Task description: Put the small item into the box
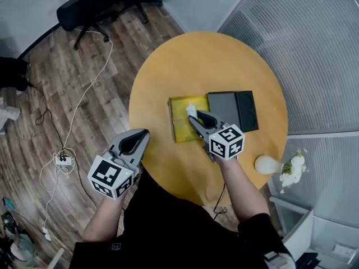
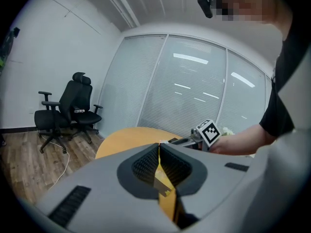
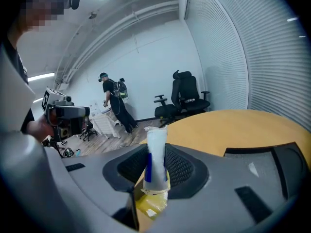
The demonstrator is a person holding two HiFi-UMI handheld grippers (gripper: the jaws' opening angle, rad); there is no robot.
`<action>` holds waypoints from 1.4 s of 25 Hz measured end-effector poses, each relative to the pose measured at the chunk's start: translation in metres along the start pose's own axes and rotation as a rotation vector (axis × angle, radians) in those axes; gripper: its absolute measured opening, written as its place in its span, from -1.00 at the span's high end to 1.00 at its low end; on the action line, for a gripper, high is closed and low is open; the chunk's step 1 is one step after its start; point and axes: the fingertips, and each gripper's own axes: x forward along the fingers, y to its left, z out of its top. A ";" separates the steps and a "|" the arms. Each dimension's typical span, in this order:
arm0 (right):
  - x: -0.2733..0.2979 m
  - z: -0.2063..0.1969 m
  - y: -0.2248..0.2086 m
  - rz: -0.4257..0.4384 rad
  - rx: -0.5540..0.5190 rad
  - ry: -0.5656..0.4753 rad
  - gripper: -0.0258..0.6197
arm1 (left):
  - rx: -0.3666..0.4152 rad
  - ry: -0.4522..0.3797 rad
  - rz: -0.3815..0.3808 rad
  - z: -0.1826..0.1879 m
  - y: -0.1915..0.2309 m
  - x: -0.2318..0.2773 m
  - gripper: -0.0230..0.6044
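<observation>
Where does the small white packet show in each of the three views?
Head view: centre, white packet at the right gripper tip, above the yellow box.
Left gripper view: cannot be made out.
Right gripper view: centre, upright between the jaws.
Shared landmark: the round wooden table.

You hold two tools: one left tool (image 1: 143, 134) and one right tool (image 1: 193, 117). There is one round worktop (image 1: 196, 60). At its centre you can count one yellow box (image 1: 178, 125), one dark lid (image 1: 233, 108) and one small white packet (image 1: 191, 110). At four o'clock are one white globe (image 1: 266, 164) and one flower bunch (image 1: 293, 168). At eleven o'clock are two office chairs (image 1: 84, 7), and at eight o'clock one power strip (image 1: 63, 160).
</observation>
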 end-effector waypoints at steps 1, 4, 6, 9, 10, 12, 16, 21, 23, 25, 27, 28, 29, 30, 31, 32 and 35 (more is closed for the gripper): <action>0.008 -0.003 -0.003 0.000 -0.002 0.020 0.54 | -0.007 0.002 -0.001 -0.002 0.002 0.001 0.87; 0.027 -0.019 -0.012 -0.009 -0.017 0.087 0.54 | -0.023 0.013 -0.010 -0.011 0.004 0.008 0.87; 0.037 -0.033 -0.018 -0.022 -0.047 0.147 0.53 | -0.031 0.024 -0.026 -0.018 0.002 0.013 0.87; 0.050 -0.053 -0.019 -0.022 -0.071 0.245 0.53 | -0.047 0.033 -0.050 -0.024 0.001 0.015 0.87; 0.055 -0.059 -0.020 -0.019 -0.078 0.275 0.53 | -0.054 0.032 -0.053 -0.025 0.002 0.015 0.87; 0.062 -0.071 -0.022 -0.014 -0.098 0.330 0.53 | -0.073 0.028 -0.050 -0.029 0.004 0.015 0.87; 0.069 -0.089 -0.031 -0.028 -0.126 0.413 0.52 | -0.097 0.029 -0.035 -0.033 0.009 0.013 0.87; 0.070 -0.102 -0.039 -0.029 -0.141 0.470 0.51 | -0.047 0.006 0.021 -0.012 0.029 0.002 0.87; 0.071 -0.107 -0.041 -0.033 -0.140 0.490 0.51 | -0.030 0.000 0.029 -0.006 0.033 -0.002 0.87; 0.074 -0.111 -0.042 -0.040 -0.139 0.506 0.49 | -0.021 -0.005 0.030 -0.002 0.036 -0.006 0.87; 0.076 -0.112 -0.042 -0.043 -0.124 0.507 0.45 | -0.017 -0.012 0.032 0.002 0.040 -0.009 0.87; 0.076 -0.110 -0.042 -0.045 -0.112 0.501 0.44 | -0.014 -0.015 0.032 0.004 0.042 -0.010 0.87; 0.074 -0.108 -0.042 -0.047 -0.100 0.493 0.44 | -0.010 -0.017 0.030 0.007 0.043 -0.011 0.87; 0.072 -0.105 -0.042 -0.051 -0.089 0.485 0.43 | -0.003 -0.019 0.025 0.009 0.043 -0.011 0.87; 0.070 -0.102 -0.041 -0.056 -0.082 0.477 0.42 | 0.005 -0.021 0.019 0.013 0.043 -0.012 0.87; 0.066 -0.098 -0.040 -0.062 -0.077 0.468 0.42 | 0.012 -0.024 0.014 0.016 0.043 -0.012 0.87; 0.051 -0.083 -0.039 -0.082 -0.066 0.431 0.42 | 0.029 -0.038 0.005 0.027 0.045 -0.014 0.87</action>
